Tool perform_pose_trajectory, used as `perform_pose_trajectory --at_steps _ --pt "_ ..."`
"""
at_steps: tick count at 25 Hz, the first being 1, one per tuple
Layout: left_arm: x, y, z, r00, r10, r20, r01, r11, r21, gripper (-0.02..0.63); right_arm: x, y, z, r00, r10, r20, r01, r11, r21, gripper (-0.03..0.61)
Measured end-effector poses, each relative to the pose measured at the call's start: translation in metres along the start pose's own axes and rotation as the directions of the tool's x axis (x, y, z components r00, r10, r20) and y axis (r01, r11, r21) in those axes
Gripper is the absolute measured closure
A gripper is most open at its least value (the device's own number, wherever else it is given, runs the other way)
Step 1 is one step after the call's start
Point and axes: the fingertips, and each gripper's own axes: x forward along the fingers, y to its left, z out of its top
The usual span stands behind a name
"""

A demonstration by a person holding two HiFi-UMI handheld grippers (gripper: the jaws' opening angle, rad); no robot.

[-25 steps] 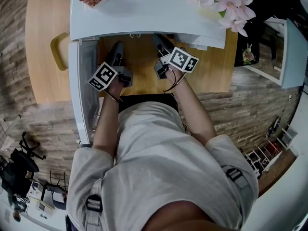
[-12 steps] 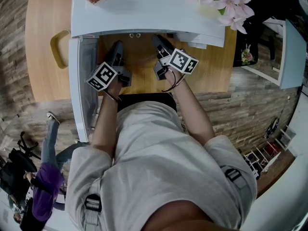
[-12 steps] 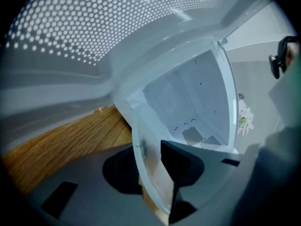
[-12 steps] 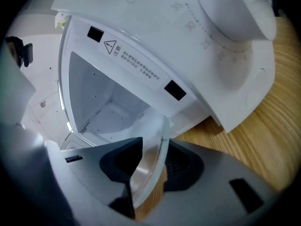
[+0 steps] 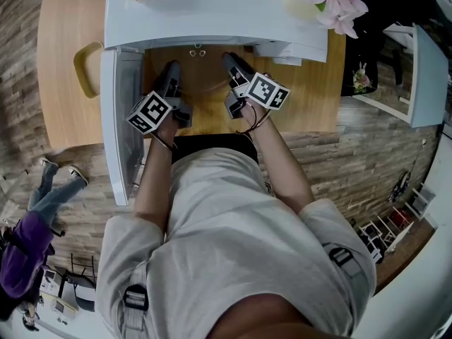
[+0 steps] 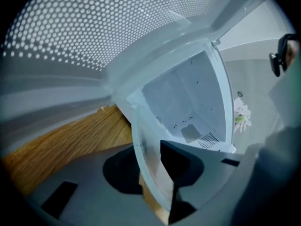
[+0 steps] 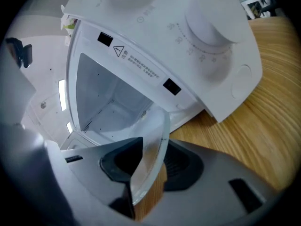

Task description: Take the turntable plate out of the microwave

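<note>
The left gripper [image 5: 170,76] and right gripper [image 5: 232,63] each clamped an opposite rim of the glass turntable plate [image 7: 153,149], presumably to share its weight and prevent tipping. The plate hung just outside the open microwave [image 7: 188,32], above the wooden surface [image 7: 263,102].

The turntable plate [image 6: 149,168] is a clear glass disc. It is fully outside the microwave [image 5: 212,13], just in front of the cavity opening. The microwave is white, and its door [image 5: 116,119] stands swung open at the microwave's left side.
</note>
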Motion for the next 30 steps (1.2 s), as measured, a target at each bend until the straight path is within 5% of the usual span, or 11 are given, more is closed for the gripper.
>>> perform_pose_trajectory --at_steps 30 --pt "-0.032 -0.001 -0.027 0.997 -0.034 -0.07 0.036 0.999 0.024 0.497 -0.044 0.001 -0.029 0.997 -0.019 0.081 0.016 0.999 0.038 0.451"
